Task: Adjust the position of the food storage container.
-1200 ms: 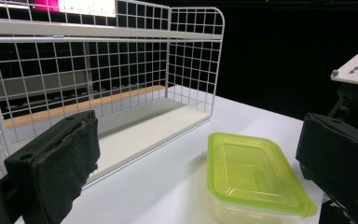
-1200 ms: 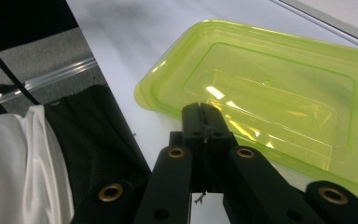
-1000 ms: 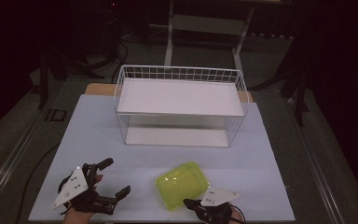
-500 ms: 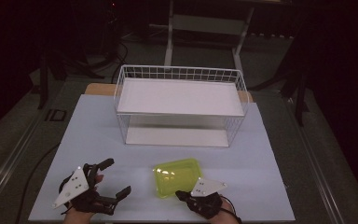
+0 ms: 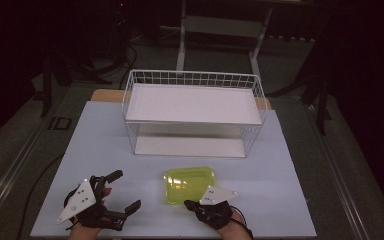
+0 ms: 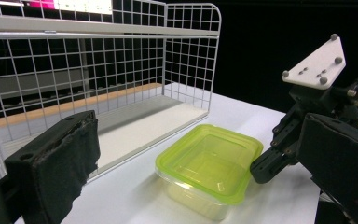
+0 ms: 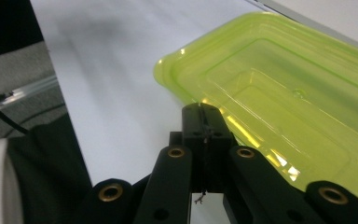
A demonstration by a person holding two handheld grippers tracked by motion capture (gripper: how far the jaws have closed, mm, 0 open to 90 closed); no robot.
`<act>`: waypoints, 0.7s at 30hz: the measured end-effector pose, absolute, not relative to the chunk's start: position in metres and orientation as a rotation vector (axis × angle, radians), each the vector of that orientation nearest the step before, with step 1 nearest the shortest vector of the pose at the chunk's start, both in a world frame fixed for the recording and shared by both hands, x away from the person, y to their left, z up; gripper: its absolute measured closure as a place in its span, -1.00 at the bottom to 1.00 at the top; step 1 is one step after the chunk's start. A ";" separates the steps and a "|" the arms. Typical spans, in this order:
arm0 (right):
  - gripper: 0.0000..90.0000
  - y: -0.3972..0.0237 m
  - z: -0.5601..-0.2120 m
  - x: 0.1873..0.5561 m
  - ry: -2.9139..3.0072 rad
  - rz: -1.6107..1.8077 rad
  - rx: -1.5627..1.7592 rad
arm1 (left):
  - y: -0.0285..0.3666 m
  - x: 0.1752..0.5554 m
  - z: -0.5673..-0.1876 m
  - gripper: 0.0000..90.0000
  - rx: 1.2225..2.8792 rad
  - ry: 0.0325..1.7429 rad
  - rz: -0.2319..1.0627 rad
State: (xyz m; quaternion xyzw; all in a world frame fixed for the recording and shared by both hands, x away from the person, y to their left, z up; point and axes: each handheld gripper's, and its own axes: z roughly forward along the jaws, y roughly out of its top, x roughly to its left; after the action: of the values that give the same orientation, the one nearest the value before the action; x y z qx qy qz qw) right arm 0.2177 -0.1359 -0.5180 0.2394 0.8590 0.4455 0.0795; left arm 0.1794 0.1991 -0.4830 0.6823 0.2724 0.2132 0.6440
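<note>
At right tongs (image 5: 192,204) tips: green container (image 5: 189,183), touching.

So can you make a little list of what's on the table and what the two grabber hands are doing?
table: white table top
box: yellow-green lidded container, lying flat near the front edge
rack: white wire shelf rack, standing behind the container
left gripper: left gripper, jaws open, holding nothing
right gripper: right gripper, jaws shut together, tips at the container's near rim
</note>
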 end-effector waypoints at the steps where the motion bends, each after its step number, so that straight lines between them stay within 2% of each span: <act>1: 1.00 -0.135 -0.518 0.219 2.570 1.339 0.723 | 0.199 0.179 -0.483 -0.99 1.554 0.619 0.485; 21: 1.00 -0.130 -0.514 0.229 2.558 1.350 0.728 | 0.197 0.178 -0.484 -0.99 1.562 0.609 0.476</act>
State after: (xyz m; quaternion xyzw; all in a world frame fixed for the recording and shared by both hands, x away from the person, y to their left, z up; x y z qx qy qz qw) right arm 0.2292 -0.1303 -0.5144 0.2432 0.8550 0.4511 0.0794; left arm 0.1777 0.1971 -0.4837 0.6859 0.2674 0.2089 0.6437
